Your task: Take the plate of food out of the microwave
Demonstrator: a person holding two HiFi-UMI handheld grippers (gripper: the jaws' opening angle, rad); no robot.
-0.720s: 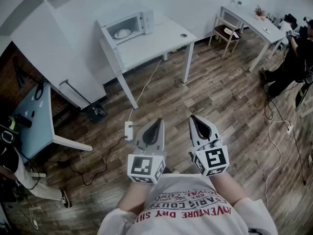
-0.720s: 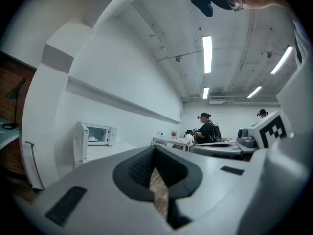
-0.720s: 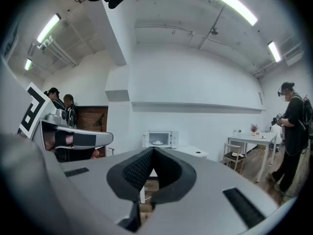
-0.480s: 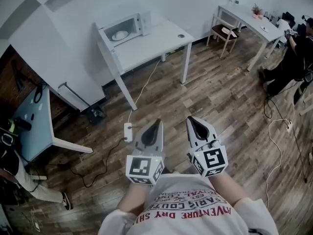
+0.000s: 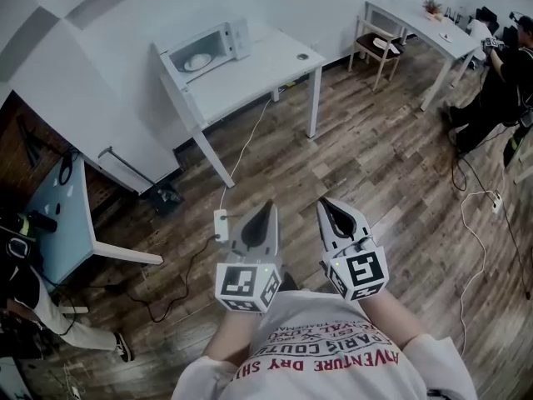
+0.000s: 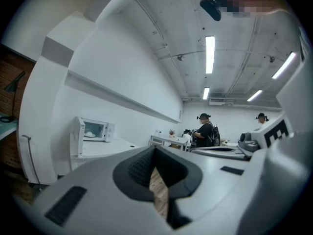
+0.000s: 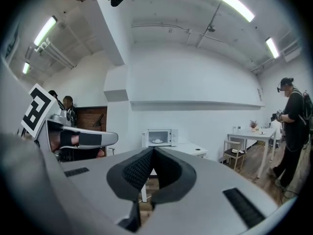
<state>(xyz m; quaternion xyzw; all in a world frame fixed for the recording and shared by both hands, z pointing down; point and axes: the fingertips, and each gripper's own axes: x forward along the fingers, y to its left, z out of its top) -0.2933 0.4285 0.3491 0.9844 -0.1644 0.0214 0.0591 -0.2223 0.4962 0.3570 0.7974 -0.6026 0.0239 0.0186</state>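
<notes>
A white microwave (image 5: 210,47) stands far off at the back left corner of a white table (image 5: 250,77), its door swung open to the left. A white plate of food (image 5: 197,60) lies inside it. The microwave (image 6: 95,130) and the plate (image 6: 89,133) are small and distant in the left gripper view, and the microwave (image 7: 159,137) is just as distant in the right gripper view. My left gripper (image 5: 268,209) and right gripper (image 5: 327,204) are held side by side close to my body, over the wooden floor. Both are shut and hold nothing.
A power strip (image 5: 221,223) with cables lies on the floor ahead. A second white table (image 5: 408,23) and a chair (image 5: 376,50) stand at the back right. A blue table (image 5: 58,215) is at the left. A person (image 5: 500,90) stands at the right, another (image 5: 25,307) at the left.
The microwave table has slid a little up and left in the head view. Both grippers stay shut in the same place before my body.
</notes>
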